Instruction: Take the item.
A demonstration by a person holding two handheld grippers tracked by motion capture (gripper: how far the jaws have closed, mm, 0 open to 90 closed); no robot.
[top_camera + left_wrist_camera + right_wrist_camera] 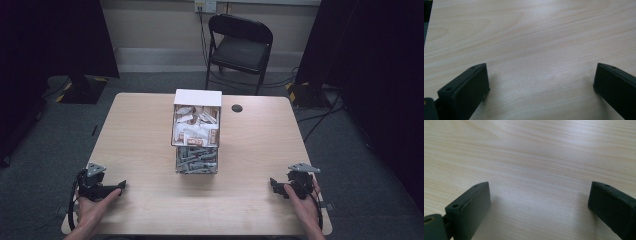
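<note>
From the near edge, the one obstacle on the wooden table [260, 150] is the clear two-tier box [197, 132] standing at twelve o'clock in the middle. Bare tabletop runs wide on both its sides, at nine and three o'clock. The left gripper [117, 188] at seven and the right gripper [274, 186] at five each have open wood ahead. A small black disc [237, 108] lies at one o'clock, beside the box's far corner.

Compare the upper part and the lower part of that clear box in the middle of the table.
The upper compartment holds white and tan packets; the lower compartment holds grey pieces. The upper one looks taller and has a white top; the lower one rests on the table. Both are clear-walled and full.
</note>
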